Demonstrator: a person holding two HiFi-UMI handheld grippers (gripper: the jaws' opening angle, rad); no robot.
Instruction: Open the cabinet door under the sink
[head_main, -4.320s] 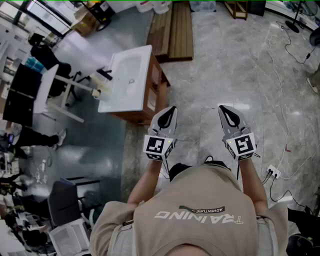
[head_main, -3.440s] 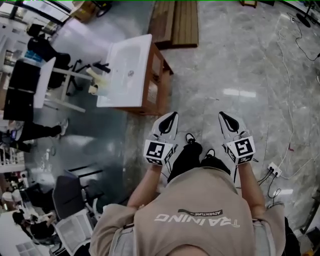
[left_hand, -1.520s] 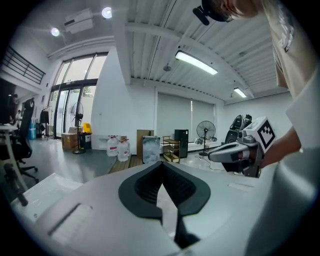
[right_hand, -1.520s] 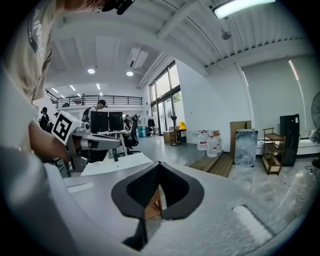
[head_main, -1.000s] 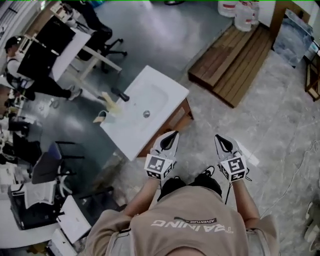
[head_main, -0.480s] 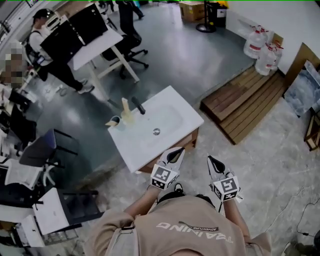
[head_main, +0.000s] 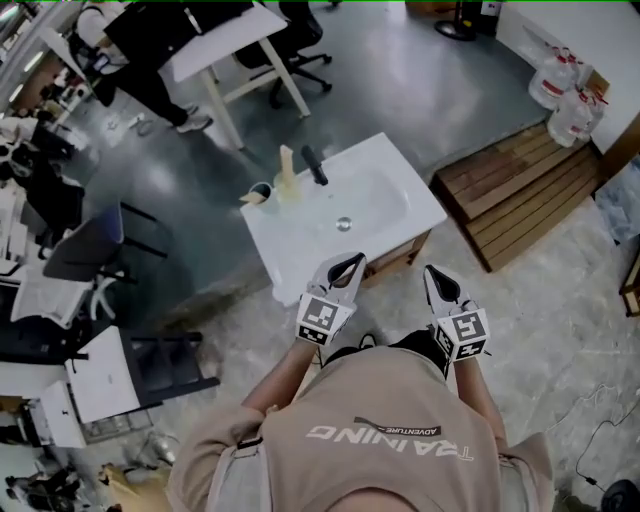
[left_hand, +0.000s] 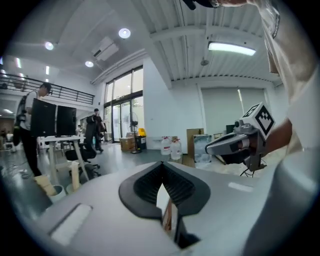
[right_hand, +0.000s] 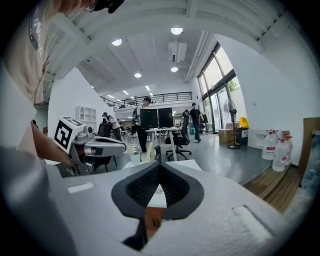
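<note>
The floor (head_main: 400, 90) bears sink cabinet (head_main: 300, 240), wooden platform (head_main: 520, 195), perhaps jugs (head_main: 565, 95).

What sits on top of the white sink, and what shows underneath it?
On the white sink top: a black faucet, a tall beige object and a small cup along its far edge. Underneath, only a strip of the wooden cabinet shows; the top covers its door and interior.

The head view looks steeply down from above the person onto the sink (head_main: 345, 205), the left gripper (head_main: 349, 264) and the right gripper (head_main: 431, 273); each gripper view sits close behind its own jaws, facing almost level over the sink top; each catches the other gripper to one side; all three share the sink.
</note>
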